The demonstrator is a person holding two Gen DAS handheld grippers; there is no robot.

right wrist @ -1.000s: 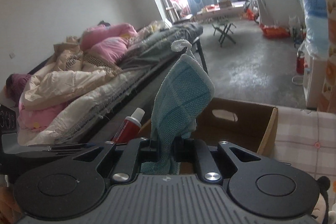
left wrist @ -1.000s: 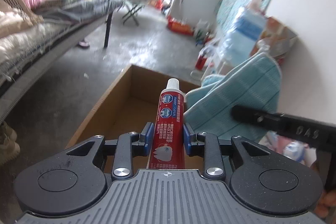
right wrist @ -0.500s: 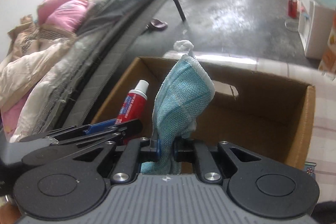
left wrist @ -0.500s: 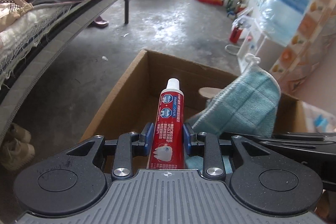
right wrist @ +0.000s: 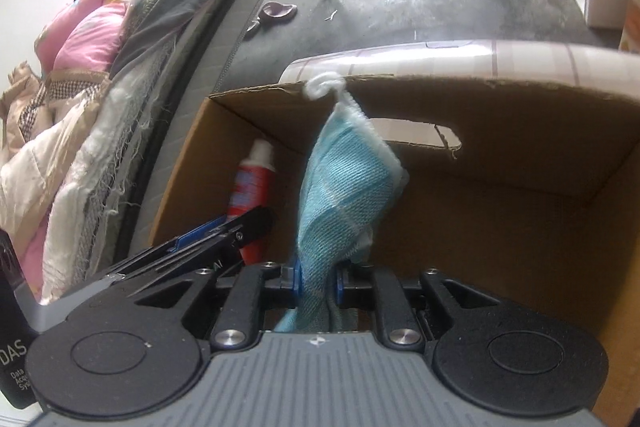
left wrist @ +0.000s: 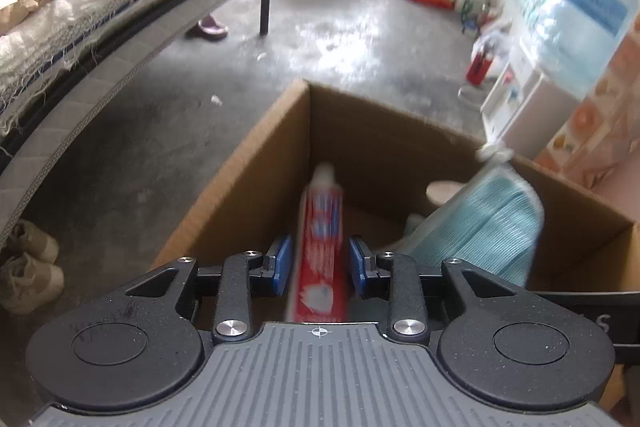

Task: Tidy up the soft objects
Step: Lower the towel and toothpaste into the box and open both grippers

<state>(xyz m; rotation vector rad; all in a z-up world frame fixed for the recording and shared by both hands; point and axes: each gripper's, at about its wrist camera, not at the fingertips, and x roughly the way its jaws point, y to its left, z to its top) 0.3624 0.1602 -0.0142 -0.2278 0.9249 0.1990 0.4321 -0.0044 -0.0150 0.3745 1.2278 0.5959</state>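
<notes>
"DAS" on left gripper [right wrist: 224, 227] — toothpaste [left wrist: 320, 247] lettering blurred

We see the toothpaste tube [left wrist: 320, 247] smeared by motion blur, its print unreadable and its lower end hidden behind the left gripper [left wrist: 320, 267] body. The blue cloth [right wrist: 344, 187] runs down out of sight between the right gripper [right wrist: 316, 281] pads. The cardboard box [right wrist: 520, 155] floor stays mostly hidden.
</notes>
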